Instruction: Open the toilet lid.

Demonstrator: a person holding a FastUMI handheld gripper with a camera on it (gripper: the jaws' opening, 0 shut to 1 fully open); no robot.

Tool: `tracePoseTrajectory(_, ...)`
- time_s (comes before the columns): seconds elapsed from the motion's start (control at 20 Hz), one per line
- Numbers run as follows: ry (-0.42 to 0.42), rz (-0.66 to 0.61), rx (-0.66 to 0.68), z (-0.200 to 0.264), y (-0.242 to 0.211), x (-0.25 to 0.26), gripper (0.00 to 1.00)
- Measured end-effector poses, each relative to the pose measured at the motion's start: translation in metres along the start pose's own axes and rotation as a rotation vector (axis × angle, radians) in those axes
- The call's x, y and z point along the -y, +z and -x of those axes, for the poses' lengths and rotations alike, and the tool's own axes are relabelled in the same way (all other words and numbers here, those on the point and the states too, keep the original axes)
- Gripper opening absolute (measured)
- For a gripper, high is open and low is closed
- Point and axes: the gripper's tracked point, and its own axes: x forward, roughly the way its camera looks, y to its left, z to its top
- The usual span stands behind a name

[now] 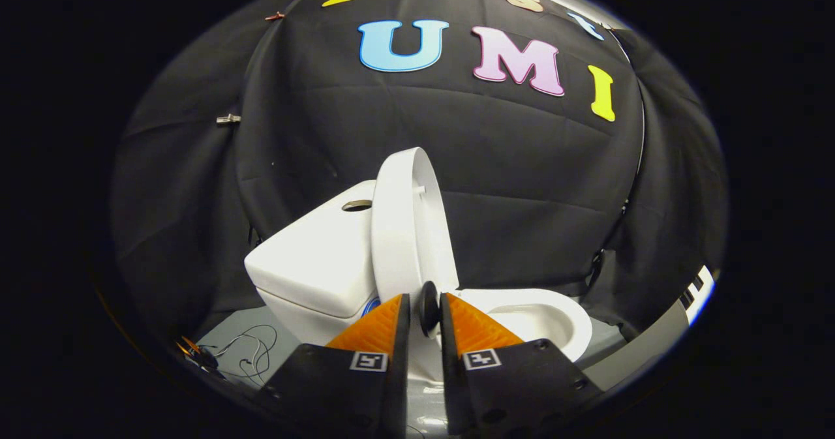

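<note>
Tool (pixel 425 308) fingers nearly together on one dark knob (pixel 428 305), one toilet lid (pixel 408 230) upright.

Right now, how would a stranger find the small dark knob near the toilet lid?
Start at the white toilet before the black cloth. Its lid stands raised beside the tank. At the lid's lower edge, between the tool's two nearly closed fingers, sits the knob: dark and round against white.

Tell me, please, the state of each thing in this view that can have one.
Toilet lid: raised, standing near upright against the tank.
Bowl: uncovered, open.
Tank: closed, button on top.
Gripper: jaws nearly closed around a small dark knob; contact unclear.
Wires: loose on the floor.
</note>
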Motion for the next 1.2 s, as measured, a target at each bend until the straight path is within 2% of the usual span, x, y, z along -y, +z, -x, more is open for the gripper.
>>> tracePoseTrajectory(0.05,0.034,-0.006,-0.009,0.000,-0.002,-0.006,0.36)
tracePoseTrajectory(0.15,0.075,-0.004,-0.033,0.001,-0.007,-0.010,0.80)
tracePoseTrajectory(0.2,0.069,0.002,-0.024,0.006,-0.005,-0.007,1.00)
tracePoseTrajectory(0.7,0.195,-0.052,0.064,0.059,0.042,0.000,1.00)
tracePoseTrajectory(0.95,0.248,-0.078,0.100,0.084,0.057,0.020,1.00)
tracePoseTrajectory(1.2,0.267,-0.130,0.109,0.099,0.058,0.061,1.00)
